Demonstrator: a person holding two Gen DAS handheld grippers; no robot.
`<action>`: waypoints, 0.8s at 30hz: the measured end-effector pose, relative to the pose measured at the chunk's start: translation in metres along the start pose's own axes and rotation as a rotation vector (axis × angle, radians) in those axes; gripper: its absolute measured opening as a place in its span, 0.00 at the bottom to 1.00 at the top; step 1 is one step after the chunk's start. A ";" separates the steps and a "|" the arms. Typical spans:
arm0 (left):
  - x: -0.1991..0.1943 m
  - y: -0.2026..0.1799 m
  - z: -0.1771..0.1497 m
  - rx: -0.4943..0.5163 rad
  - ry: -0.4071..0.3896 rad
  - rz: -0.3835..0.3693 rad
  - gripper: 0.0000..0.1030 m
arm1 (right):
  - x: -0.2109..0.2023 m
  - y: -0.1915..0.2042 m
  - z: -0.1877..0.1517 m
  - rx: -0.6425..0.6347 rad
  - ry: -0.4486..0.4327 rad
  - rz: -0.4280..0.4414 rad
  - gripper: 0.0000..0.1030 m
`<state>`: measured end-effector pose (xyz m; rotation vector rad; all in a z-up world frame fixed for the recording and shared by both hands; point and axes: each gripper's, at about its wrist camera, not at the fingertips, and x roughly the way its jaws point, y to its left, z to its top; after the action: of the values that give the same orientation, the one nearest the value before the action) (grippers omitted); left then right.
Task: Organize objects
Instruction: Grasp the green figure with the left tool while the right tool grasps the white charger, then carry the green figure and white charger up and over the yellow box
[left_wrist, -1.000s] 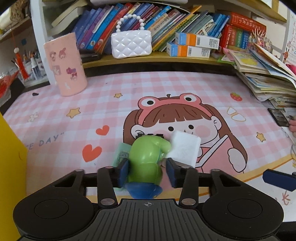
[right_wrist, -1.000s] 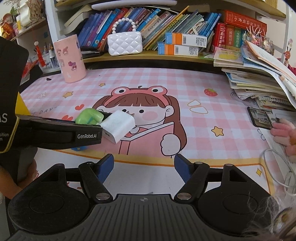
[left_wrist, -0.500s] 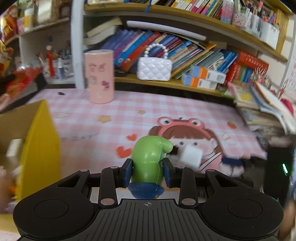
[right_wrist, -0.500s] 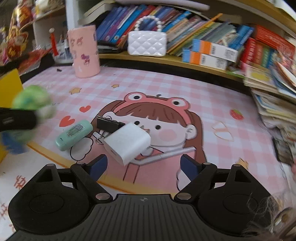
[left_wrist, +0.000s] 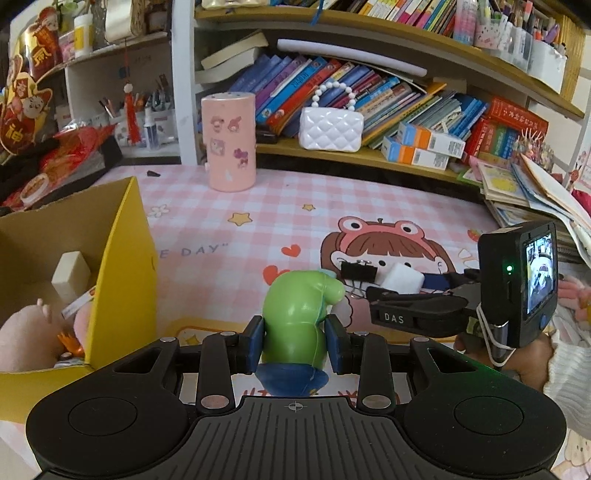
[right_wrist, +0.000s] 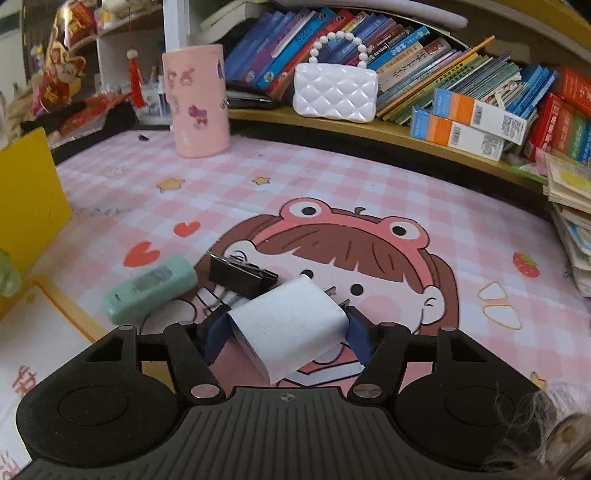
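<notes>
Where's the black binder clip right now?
In the right wrist view the black binder clip lies on the pink mat, left of centre, between the mint green device and the white charger, whose corner overlaps its right end.

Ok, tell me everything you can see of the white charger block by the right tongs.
The charger is a white, matte, plastic-looking cube with rounded edges. Metal prongs stick out of its far side. It sits tilted, one corner toward the camera, on the pink mat. The right tongs have a blue pad at each side of it, seemingly touching; it isn't clearly lifted. A black binder clip lies just behind it on the left, with a mint device further left.
</notes>
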<state>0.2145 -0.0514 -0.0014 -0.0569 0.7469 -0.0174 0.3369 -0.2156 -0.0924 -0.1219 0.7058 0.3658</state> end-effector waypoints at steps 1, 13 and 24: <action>-0.001 0.001 -0.001 -0.004 -0.001 -0.001 0.32 | -0.001 0.000 0.000 0.009 0.006 -0.001 0.61; -0.005 0.014 -0.018 -0.046 0.002 -0.062 0.32 | -0.065 0.007 -0.027 0.128 0.051 -0.109 0.61; -0.025 0.020 -0.041 -0.026 -0.023 -0.177 0.32 | -0.151 0.050 -0.060 0.182 0.033 -0.198 0.61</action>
<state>0.1684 -0.0319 -0.0154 -0.1475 0.7174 -0.1754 0.1760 -0.2259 -0.0385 -0.0247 0.7489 0.1098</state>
